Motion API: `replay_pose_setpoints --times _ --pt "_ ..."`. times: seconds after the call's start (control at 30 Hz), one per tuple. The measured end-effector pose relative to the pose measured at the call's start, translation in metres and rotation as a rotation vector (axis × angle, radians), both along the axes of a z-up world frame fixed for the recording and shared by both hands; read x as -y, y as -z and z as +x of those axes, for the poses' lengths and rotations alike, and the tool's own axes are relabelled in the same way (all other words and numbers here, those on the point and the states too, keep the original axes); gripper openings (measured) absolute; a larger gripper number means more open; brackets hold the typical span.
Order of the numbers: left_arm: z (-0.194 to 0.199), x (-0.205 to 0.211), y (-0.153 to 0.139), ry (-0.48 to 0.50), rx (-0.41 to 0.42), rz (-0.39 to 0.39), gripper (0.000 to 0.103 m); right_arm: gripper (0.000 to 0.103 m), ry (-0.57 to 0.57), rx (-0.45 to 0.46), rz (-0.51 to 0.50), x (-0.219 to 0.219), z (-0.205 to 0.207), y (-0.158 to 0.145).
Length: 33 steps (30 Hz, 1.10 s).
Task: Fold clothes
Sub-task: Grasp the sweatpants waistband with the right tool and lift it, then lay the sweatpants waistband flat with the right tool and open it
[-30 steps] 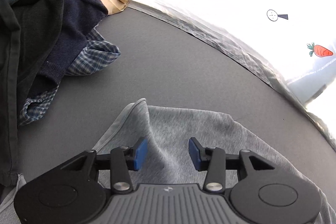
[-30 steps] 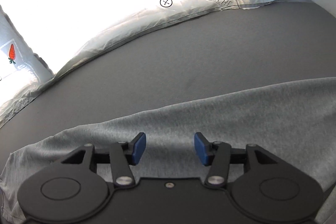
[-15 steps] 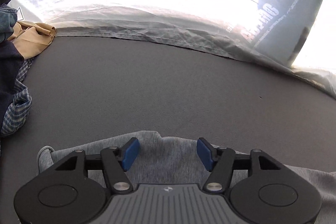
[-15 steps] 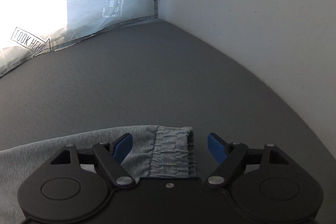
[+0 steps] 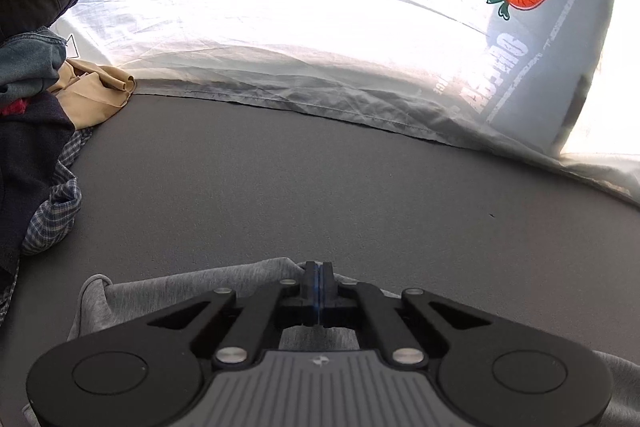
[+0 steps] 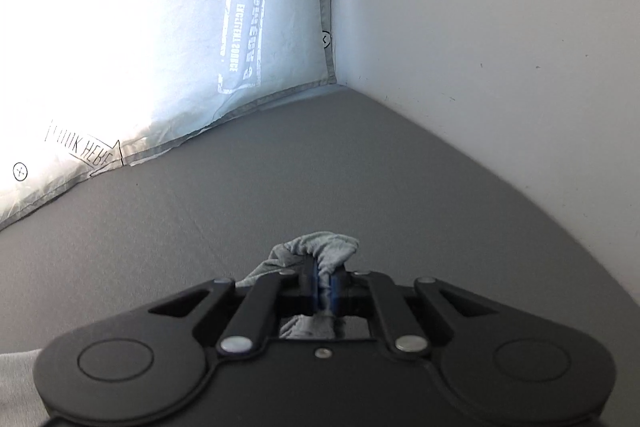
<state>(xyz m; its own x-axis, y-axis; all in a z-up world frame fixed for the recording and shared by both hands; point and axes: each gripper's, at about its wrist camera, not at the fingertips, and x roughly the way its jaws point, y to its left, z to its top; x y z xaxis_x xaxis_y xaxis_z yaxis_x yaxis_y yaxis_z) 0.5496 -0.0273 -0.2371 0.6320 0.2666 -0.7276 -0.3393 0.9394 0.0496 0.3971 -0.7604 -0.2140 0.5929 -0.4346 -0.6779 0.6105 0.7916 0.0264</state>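
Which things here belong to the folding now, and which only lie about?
In the job:
- grey garment
- left gripper, shut on its edge
- right gripper, shut on its bunched end

Lying about:
- pile of clothes
- tan garment
- white printed sheet
- grey surface

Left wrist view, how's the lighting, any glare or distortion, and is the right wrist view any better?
Left wrist view: the white printed curtain is backlit and blown out, fisheye bends the grey mattress edge, and the dark clothes pile sits in shadow. Right wrist view: glare only at the curtain's left, the white wall evenly lit, the picture sharp.
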Motion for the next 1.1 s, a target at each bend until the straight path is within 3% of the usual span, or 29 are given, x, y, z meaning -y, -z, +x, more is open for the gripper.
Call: replay_pose_setpoints --times 0.2,0.3,0.4,0.43,0.5,0.6,0.87,0.97,1.1 --pt "0.015 0.008 -0.030 -0.038 0.068 0.047 0.000 0.007 -0.099 -0.015 -0.062 0.006 0.081 0.002" --pt "0.023 0.012 -0.019 -0.065 0.018 0.062 0.006 0.021 -0.114 -0.091 0.071 0.013 0.113 0.023" --pt "0.013 0.018 -0.012 -0.101 -0.021 0.079 0.011 0.040 -0.130 -0.076 0.048 0.005 0.114 0.022" --pt "0.005 0.021 -0.013 -0.108 -0.021 0.076 0.016 0.047 -0.126 -0.068 0.017 0.001 0.108 0.018" --pt "-0.013 0.029 -0.018 -0.106 -0.013 0.073 0.033 0.049 -0.116 -0.047 -0.005 -0.001 0.093 0.010" --pt "-0.052 0.050 -0.026 -0.103 -0.009 0.083 0.042 0.052 -0.047 -0.006 0.035 0.006 0.050 0.000" --pt "-0.153 0.125 -0.018 0.010 -0.148 -0.001 0.052 0.054 0.181 0.052 0.341 -0.001 -0.099 -0.002" --pt "-0.193 0.159 -0.012 0.086 -0.193 -0.004 0.055 0.052 0.186 0.081 0.478 -0.018 -0.138 0.004" --pt "-0.234 0.183 -0.004 0.114 -0.223 -0.044 0.058 0.052 0.152 0.080 0.552 -0.037 -0.152 0.019"
